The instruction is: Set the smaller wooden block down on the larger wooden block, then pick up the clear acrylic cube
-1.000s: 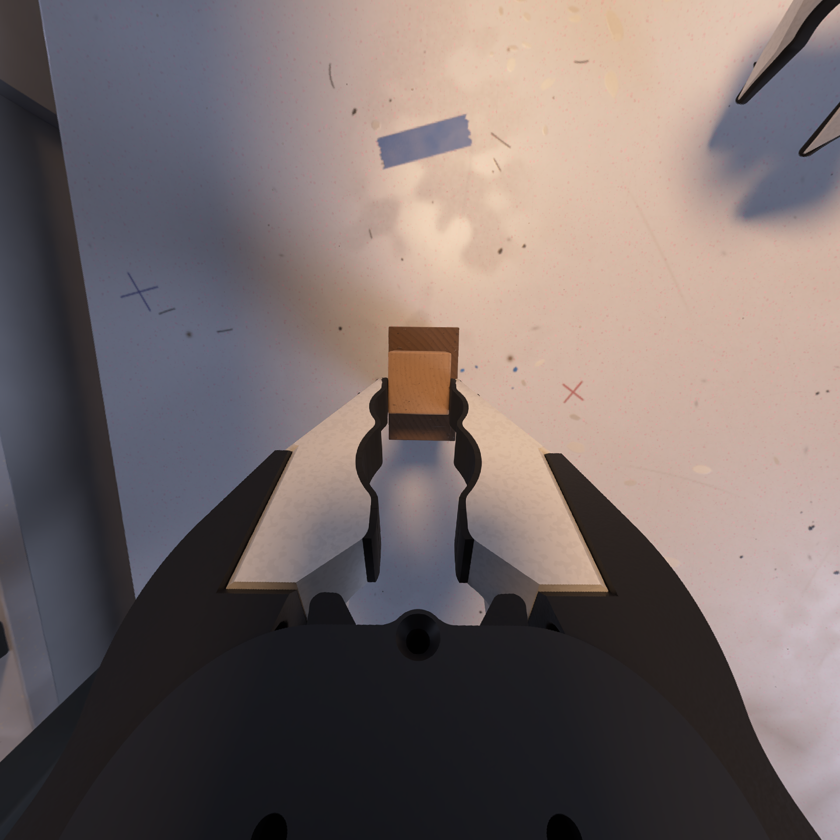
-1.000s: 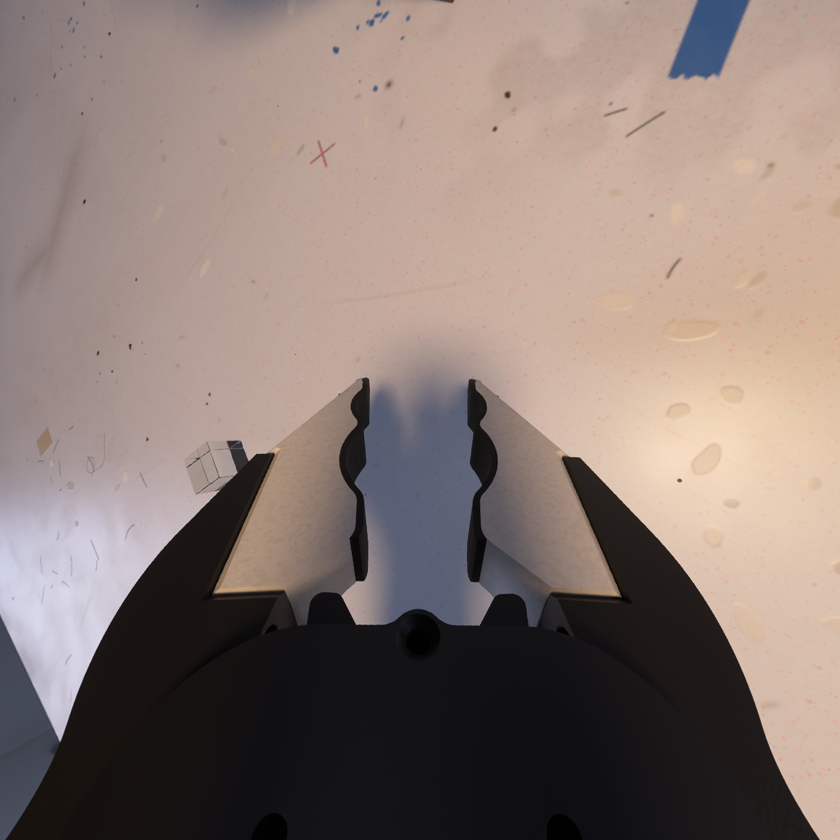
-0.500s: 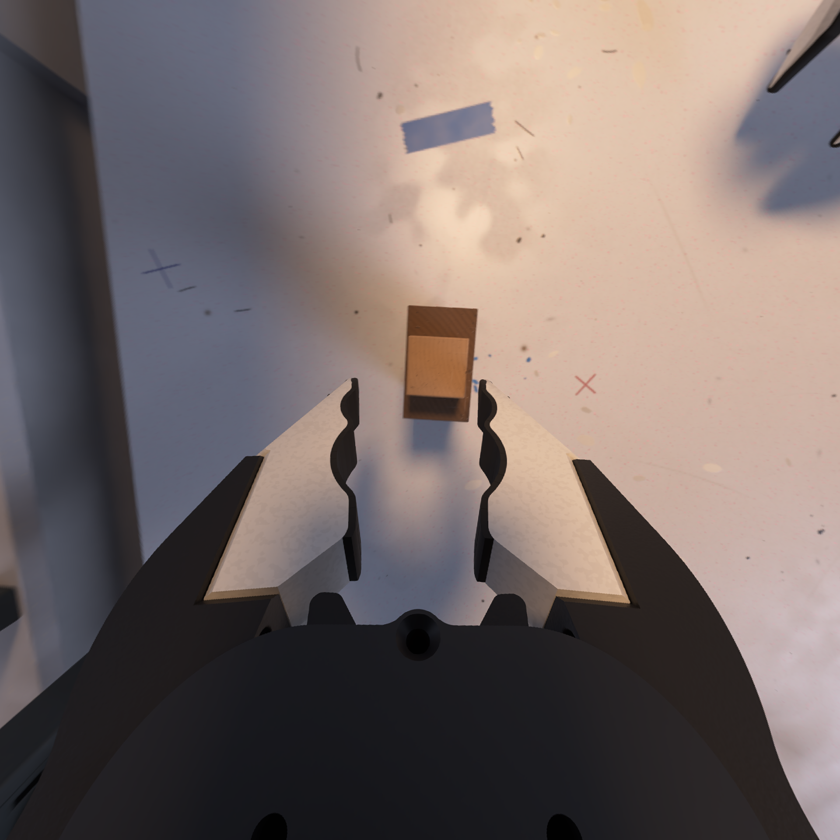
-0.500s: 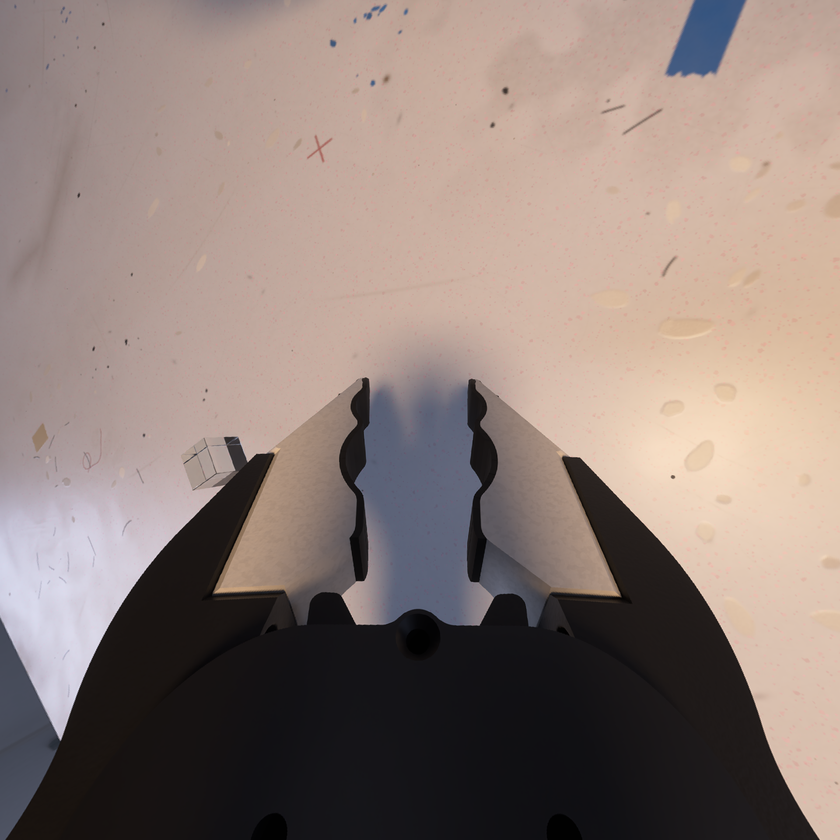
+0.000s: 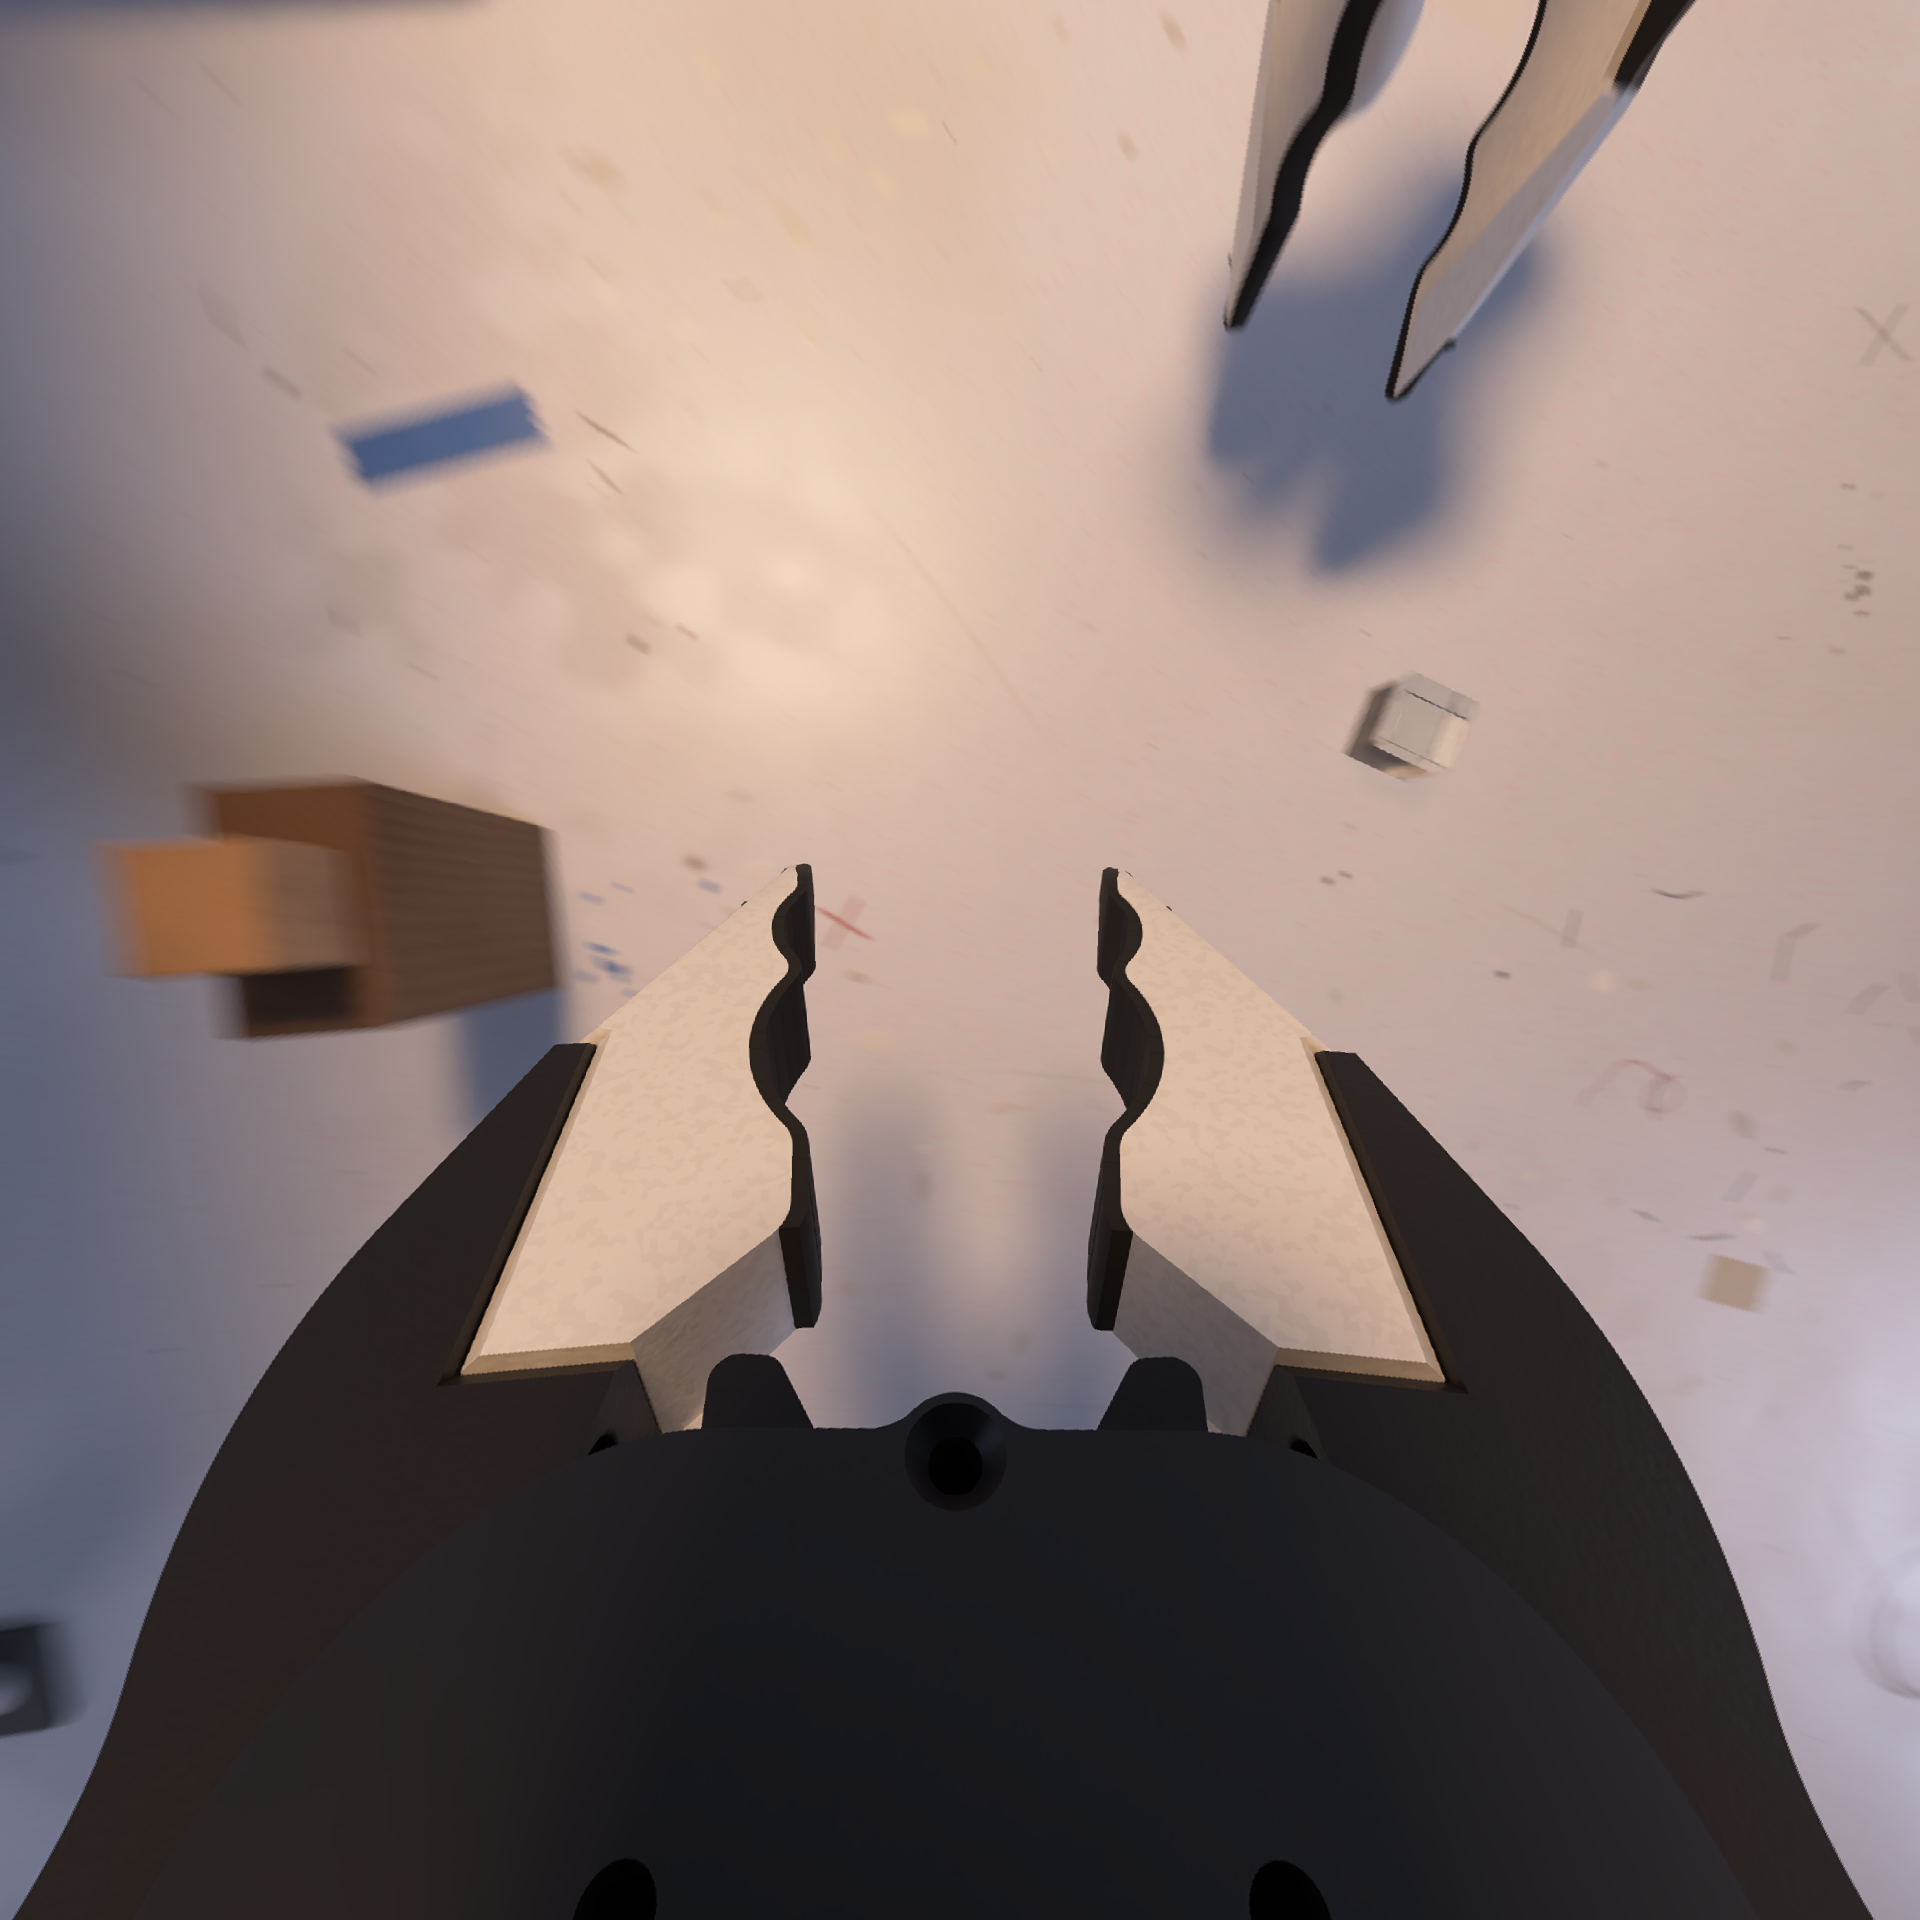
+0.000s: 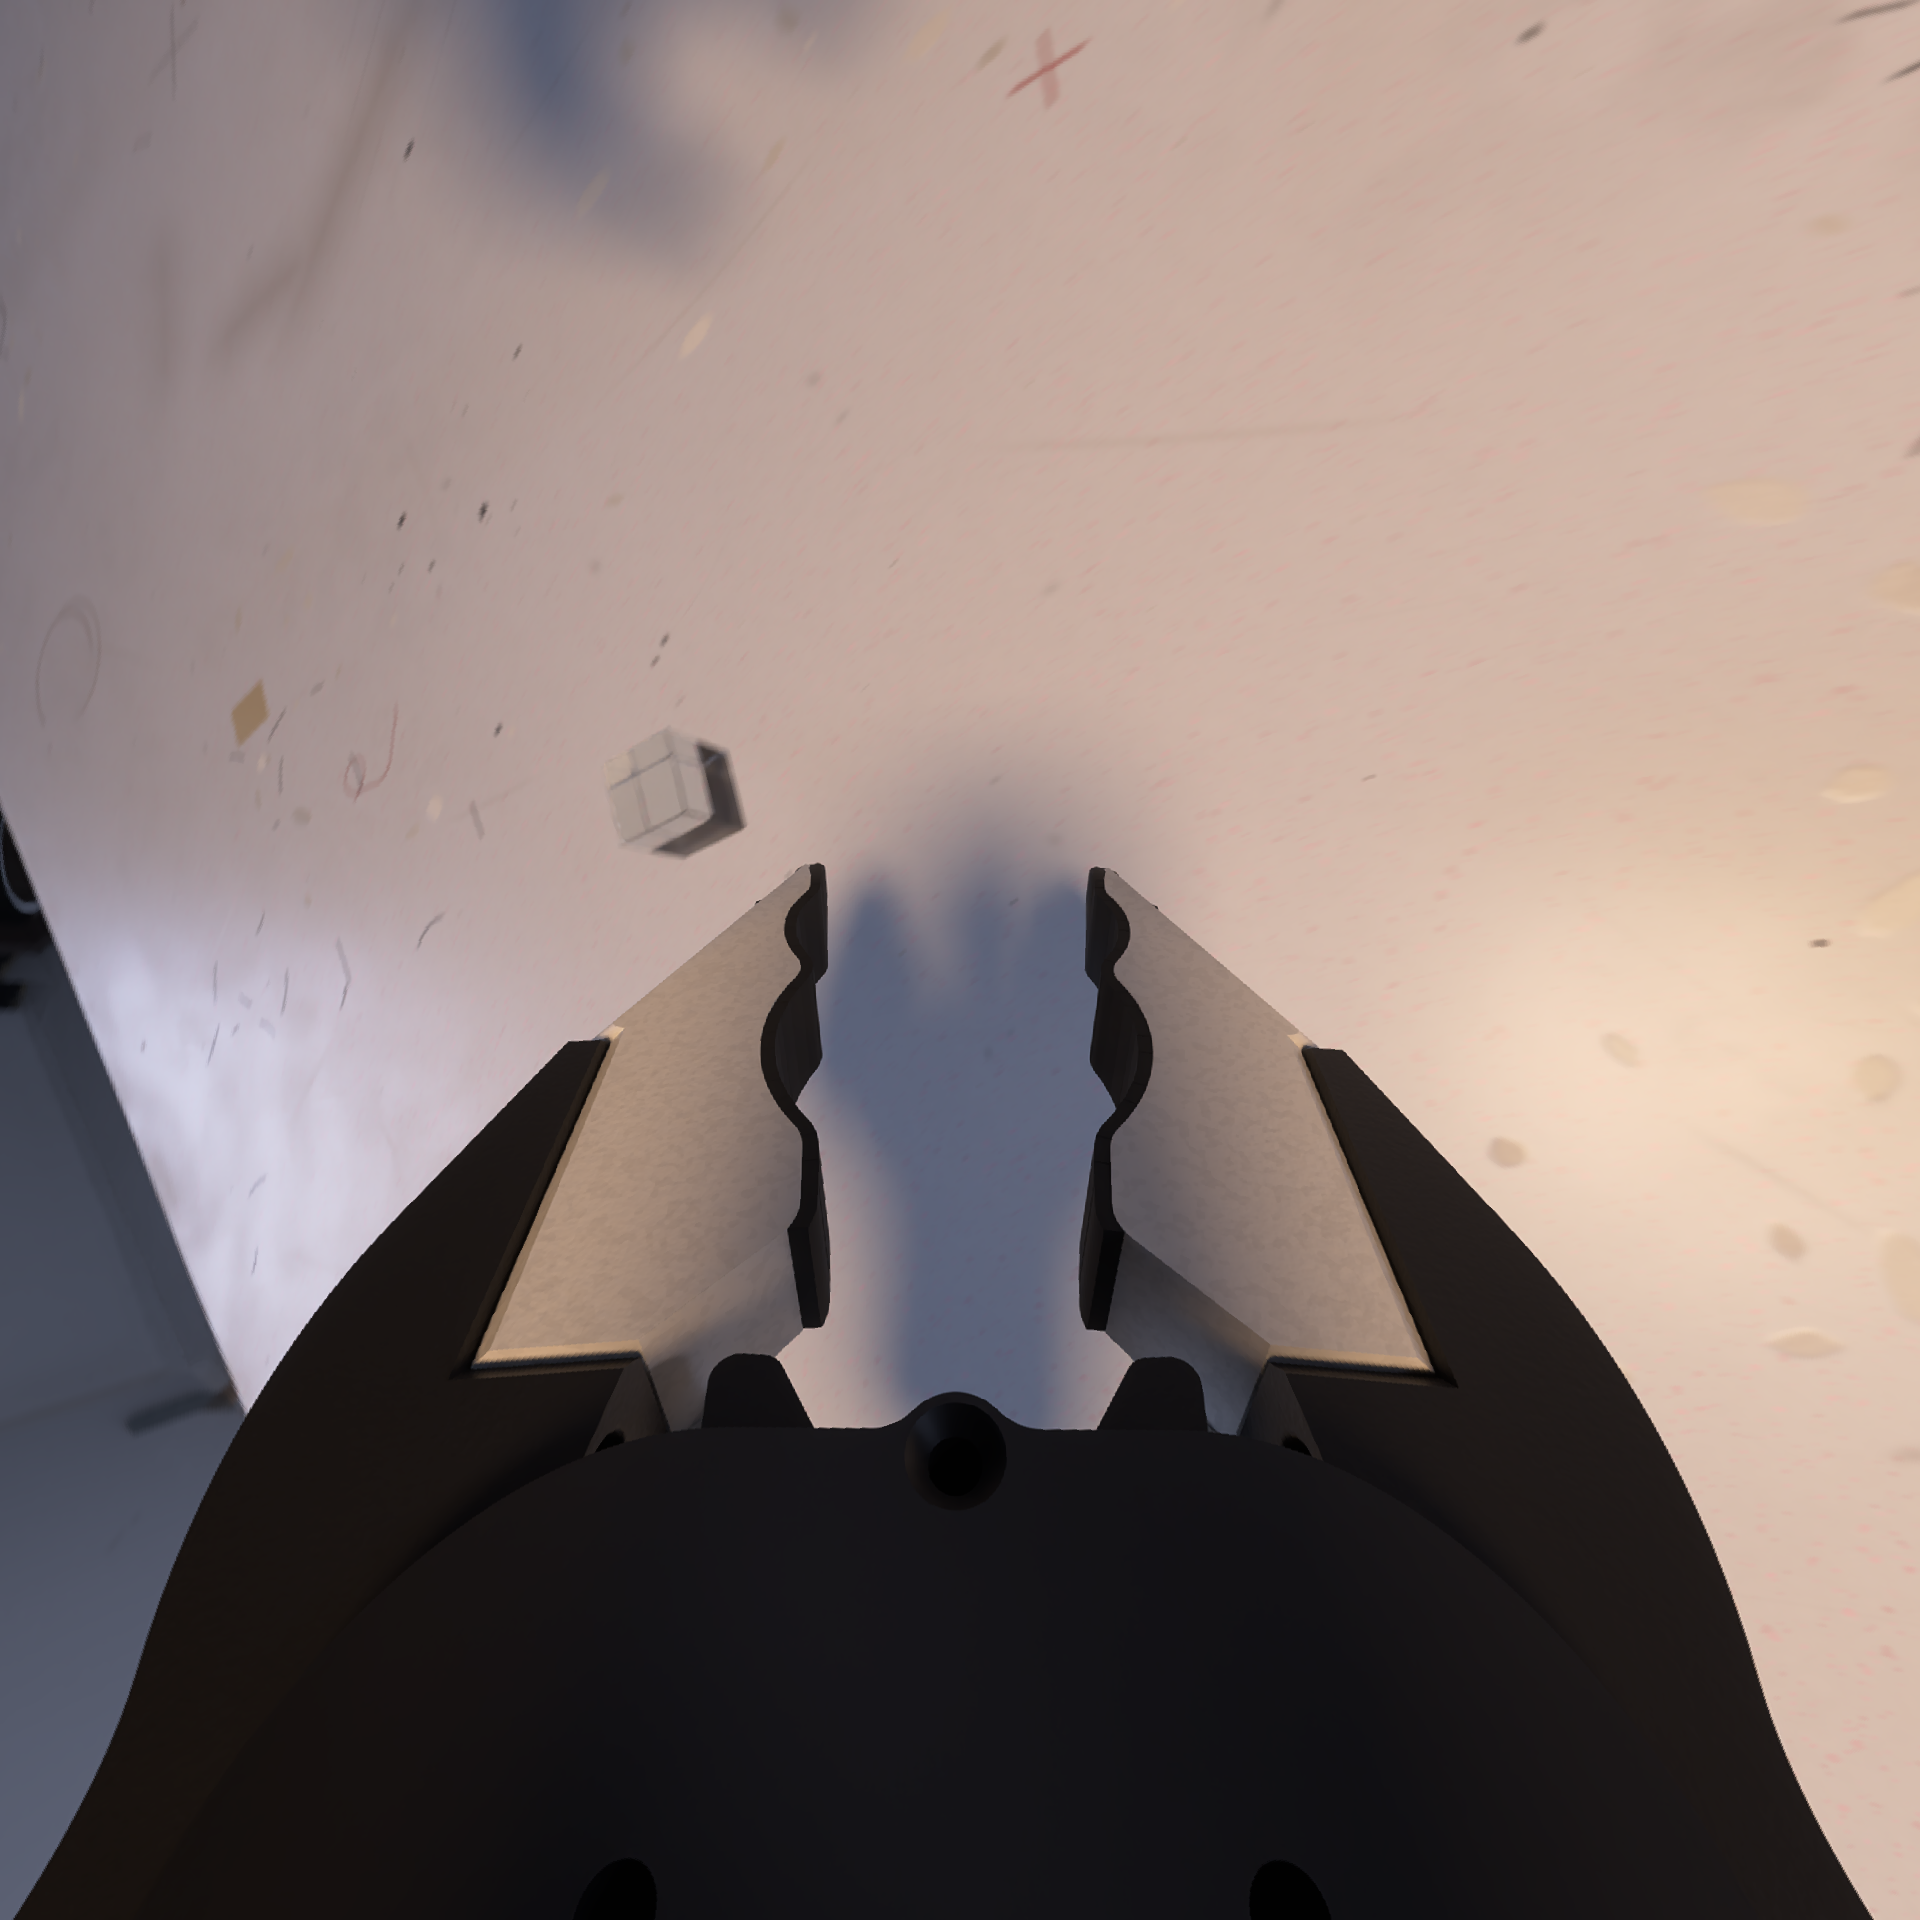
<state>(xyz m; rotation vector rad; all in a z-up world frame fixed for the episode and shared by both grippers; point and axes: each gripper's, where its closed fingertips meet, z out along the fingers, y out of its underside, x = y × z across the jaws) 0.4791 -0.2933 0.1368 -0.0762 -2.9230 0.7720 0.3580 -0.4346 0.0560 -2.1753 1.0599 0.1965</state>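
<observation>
Clear acrylic cube (image 6: 675, 792) on the speckled pale table (image 6: 1351, 520), just ahead-left of the right gripper (image 6: 956, 883), fingers spread and empty, smaller wooden block (image 5: 229, 909) resting on larger wooden block (image 5: 447, 904), blurred, left of the released, empty left gripper (image 5: 956, 883), blue tape strip (image 5: 442, 436) beyond.

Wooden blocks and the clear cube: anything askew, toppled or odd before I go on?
Nothing stands out. The smaller wooden block sits on the larger wooden block, blurred in the left wrist view. The clear acrylic cube lies alone on the table. Both the left gripper and right gripper are open and empty.
</observation>
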